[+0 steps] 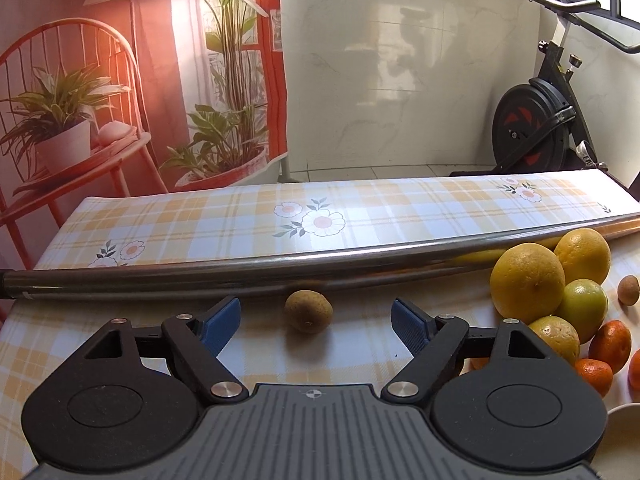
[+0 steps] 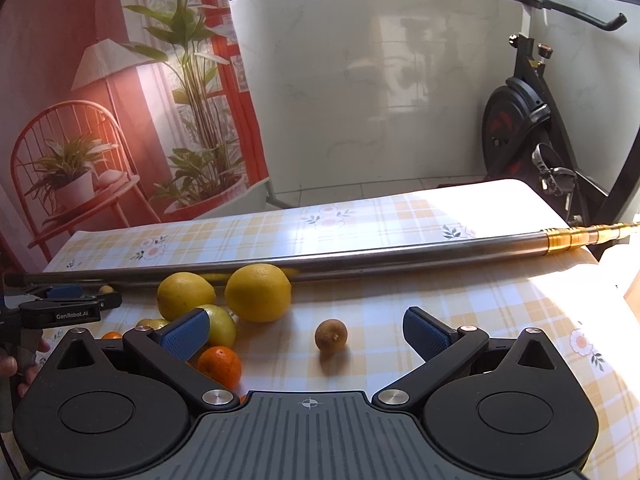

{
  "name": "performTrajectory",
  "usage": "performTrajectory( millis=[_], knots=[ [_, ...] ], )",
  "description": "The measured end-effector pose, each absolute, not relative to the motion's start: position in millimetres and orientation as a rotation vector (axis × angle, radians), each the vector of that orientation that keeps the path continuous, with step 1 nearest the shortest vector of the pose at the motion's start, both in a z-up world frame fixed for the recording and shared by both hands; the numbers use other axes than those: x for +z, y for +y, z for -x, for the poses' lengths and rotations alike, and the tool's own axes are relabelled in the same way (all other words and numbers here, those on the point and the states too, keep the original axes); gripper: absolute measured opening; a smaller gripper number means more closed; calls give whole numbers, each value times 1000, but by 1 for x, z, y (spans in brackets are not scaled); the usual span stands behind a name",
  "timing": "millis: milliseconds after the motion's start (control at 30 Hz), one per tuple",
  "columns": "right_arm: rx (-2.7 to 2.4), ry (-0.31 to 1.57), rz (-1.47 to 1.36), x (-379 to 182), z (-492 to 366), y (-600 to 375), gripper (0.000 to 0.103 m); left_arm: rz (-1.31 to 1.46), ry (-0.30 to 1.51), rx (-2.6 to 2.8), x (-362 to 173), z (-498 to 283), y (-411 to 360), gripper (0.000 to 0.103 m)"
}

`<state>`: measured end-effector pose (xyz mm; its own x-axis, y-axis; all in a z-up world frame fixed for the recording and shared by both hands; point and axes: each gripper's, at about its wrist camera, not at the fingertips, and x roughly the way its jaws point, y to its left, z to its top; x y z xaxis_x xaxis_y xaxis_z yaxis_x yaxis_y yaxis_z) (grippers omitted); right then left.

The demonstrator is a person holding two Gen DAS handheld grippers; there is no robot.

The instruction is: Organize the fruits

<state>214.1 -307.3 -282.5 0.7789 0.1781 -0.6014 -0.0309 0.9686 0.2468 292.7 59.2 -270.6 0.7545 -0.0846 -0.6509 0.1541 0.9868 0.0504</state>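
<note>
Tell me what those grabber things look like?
Both look alike. The left gripper has a black frame with two round discs, silver rivets, a grey ribbed middle plate with a small crosshair mark, and blue bumpy pads. The right gripper matches it, with blue pads too. In the right view, the left one's side reads "GenRobot.AI".

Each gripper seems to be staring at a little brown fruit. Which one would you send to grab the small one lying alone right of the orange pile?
Right, probably. The right gripper, open, already frames that small brown fruit. The left gripper frames a different one.
</note>
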Motion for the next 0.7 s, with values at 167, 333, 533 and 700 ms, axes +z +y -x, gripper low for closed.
performTrajectory(
  millis=[167,333,533,700],
  knots=[
    [105,678,-237,-285,-215,-312,103,-107,676,-13,-268,-298,63,94],
    [109,687,-243,-288,-216,-311,103,-117,712,-20,-274,-303,69,94],
    [115,693,-239,-289,-218,-310,103,-171,668,-52,-276,-297,62,94],
    [116,698,-243,-291,-219,-309,103,-147,681,-66,-279,-303,62,84]
  ],
)
